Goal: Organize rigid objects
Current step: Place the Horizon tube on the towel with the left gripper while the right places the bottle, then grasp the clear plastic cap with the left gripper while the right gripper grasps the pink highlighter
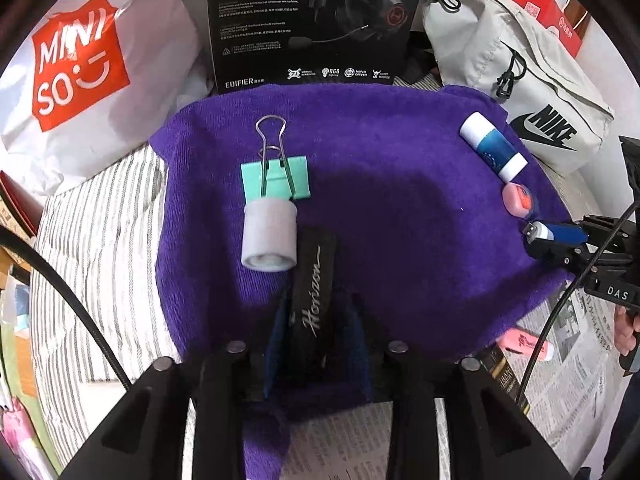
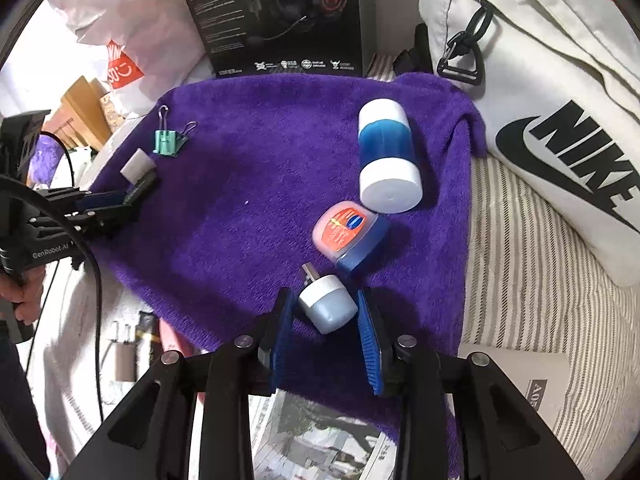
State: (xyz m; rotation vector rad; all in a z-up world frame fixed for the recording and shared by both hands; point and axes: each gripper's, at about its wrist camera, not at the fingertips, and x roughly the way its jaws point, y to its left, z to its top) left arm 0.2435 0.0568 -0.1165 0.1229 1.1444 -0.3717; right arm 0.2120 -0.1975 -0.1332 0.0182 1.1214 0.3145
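Observation:
A purple towel (image 1: pixel 400 216) (image 2: pixel 248 184) holds the objects. My left gripper (image 1: pixel 316 320) is shut on a black "Horizon" eraser (image 1: pixel 314 284) with a white end (image 1: pixel 269 236), just below a mint binder clip (image 1: pixel 276 178). It also shows in the right wrist view (image 2: pixel 132 196) next to the clip (image 2: pixel 168 142). My right gripper (image 2: pixel 326 312) has its jaws apart around a blue USB stick (image 2: pixel 328 306) (image 1: pixel 556 232) lying on the towel. A small pink balm pot (image 2: pixel 346 234) (image 1: pixel 518 199) and a blue-white glue stick (image 2: pixel 388 156) (image 1: pixel 493 146) lie beyond it.
A black Edifier headset box (image 1: pixel 312 20) stands behind the towel, a Miniso bag (image 1: pixel 80 68) at the left and a white Nike bag (image 2: pixel 560 120) at the right. Newspaper (image 1: pixel 580 360), a pink highlighter (image 1: pixel 528 346) and striped bedding (image 1: pixel 100 260) lie around.

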